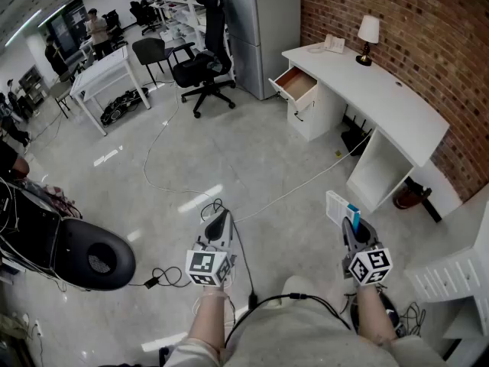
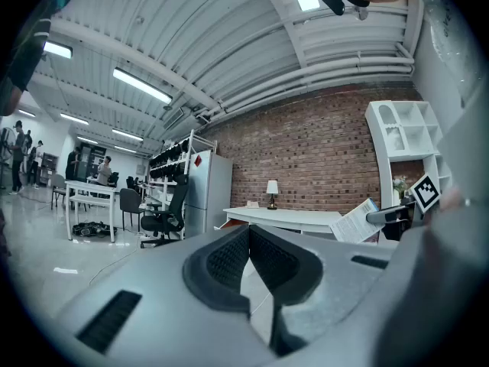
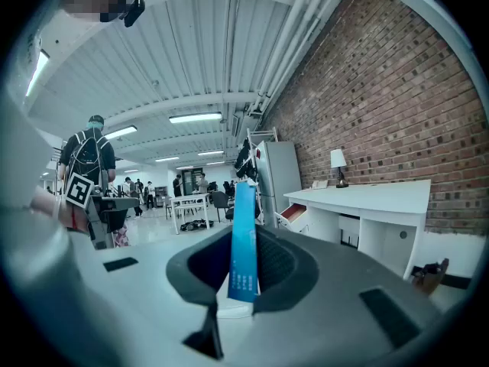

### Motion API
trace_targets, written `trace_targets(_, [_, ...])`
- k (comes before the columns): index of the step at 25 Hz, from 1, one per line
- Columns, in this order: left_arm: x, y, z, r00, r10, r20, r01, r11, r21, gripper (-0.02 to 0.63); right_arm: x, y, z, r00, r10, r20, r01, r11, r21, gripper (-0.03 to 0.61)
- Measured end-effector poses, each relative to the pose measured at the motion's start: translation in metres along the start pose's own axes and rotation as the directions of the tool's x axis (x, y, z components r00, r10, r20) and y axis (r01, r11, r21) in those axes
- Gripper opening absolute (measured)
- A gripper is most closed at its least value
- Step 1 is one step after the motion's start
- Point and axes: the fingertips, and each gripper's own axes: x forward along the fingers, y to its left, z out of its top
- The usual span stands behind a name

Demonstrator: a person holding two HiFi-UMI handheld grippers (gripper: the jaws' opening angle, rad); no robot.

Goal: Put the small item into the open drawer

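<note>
My right gripper [image 1: 348, 225] is shut on a small blue-and-white box [image 1: 339, 207], which stands upright between its pads [image 3: 244, 239] in the right gripper view. The left gripper [image 1: 219, 219] is held low at the left, its pads [image 2: 248, 232] meeting at the tips with nothing between them. Both hang above the floor, well short of the desk. The open wooden drawer [image 1: 296, 85] juts out at the left end of the white curved desk [image 1: 382, 90] against the brick wall. That drawer [image 3: 293, 214] shows small beyond the box. The left gripper view also catches the box [image 2: 354, 222].
A table lamp [image 1: 368, 35] and a phone [image 1: 333, 43] stand on the desk. Black office chairs [image 1: 205, 67] and white tables [image 1: 107, 79] are at the back left. Cables [image 1: 252, 205] trail across the floor. A black round stool [image 1: 92, 254] is at my left, white shelves [image 1: 451, 274] at my right.
</note>
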Motion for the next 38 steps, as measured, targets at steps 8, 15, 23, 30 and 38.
trace_targets(8, [0.038, 0.000, 0.003, 0.999, -0.034, -0.020, 0.034, 0.999, -0.002, 0.005, 0.027, -0.021, 0.003, 1.000, -0.020, -0.004, 0.020, 1.000, 0.013, 0.061])
trace_targets(15, [0.114, 0.015, 0.004, 0.999, -0.024, -0.045, 0.024, 1.000, 0.002, 0.005, 0.083, -0.072, 0.009, 0.999, -0.039, -0.007, 0.039, 0.999, 0.034, 0.061])
trace_targets(23, [0.218, 0.021, 0.010, 0.998, -0.019, -0.056, 0.018, 1.000, -0.024, 0.005, 0.159, -0.140, 0.037, 0.999, -0.033, -0.009, 0.033, 0.999, 0.036, 0.061])
trace_targets(30, [0.298, 0.026, 0.015, 0.999, -0.002, -0.040, 0.000, 0.999, -0.040, 0.005, 0.220, -0.194, 0.055, 1.000, -0.017, -0.014, 0.017, 0.999, 0.037, 0.063])
trace_targets(38, [0.350, 0.031, 0.012, 0.999, 0.029, -0.042, -0.031, 0.998, -0.051, 0.005, 0.270, -0.229, 0.059, 1.000, 0.016, -0.025, -0.015, 0.999, 0.046, 0.064])
